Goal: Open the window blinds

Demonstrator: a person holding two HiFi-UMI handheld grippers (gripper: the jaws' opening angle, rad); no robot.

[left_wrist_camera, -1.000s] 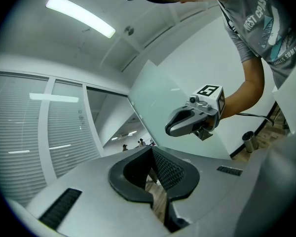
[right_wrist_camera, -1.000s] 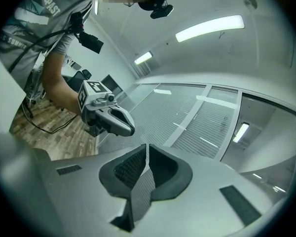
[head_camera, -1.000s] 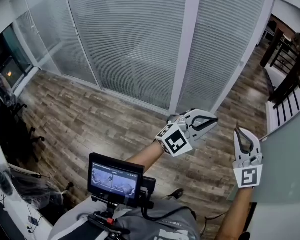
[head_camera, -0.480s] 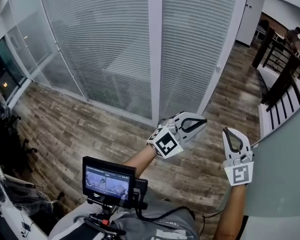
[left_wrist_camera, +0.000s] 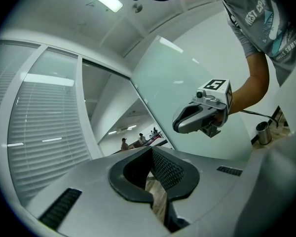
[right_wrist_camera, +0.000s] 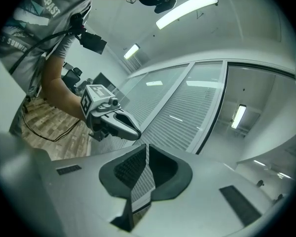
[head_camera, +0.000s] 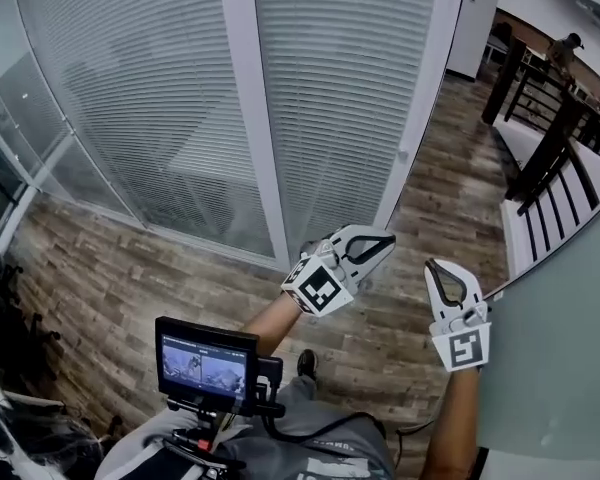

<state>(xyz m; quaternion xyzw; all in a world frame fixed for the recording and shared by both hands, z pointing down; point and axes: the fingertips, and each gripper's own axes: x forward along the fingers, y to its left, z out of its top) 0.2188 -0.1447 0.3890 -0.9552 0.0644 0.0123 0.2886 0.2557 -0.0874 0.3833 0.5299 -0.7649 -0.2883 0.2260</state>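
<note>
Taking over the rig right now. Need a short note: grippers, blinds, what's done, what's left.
Left gripper: jaws together, nothing in them, held out toward the glazed wall.
Right gripper: jaws together, empty, beside the left one.
Blinds: slats closed on both sides of the white post. Neither gripper touches them.
Done: nothing on the blinds yet.
Left: find the blind control (none can be made out here), grip it and open the slats.
</note>
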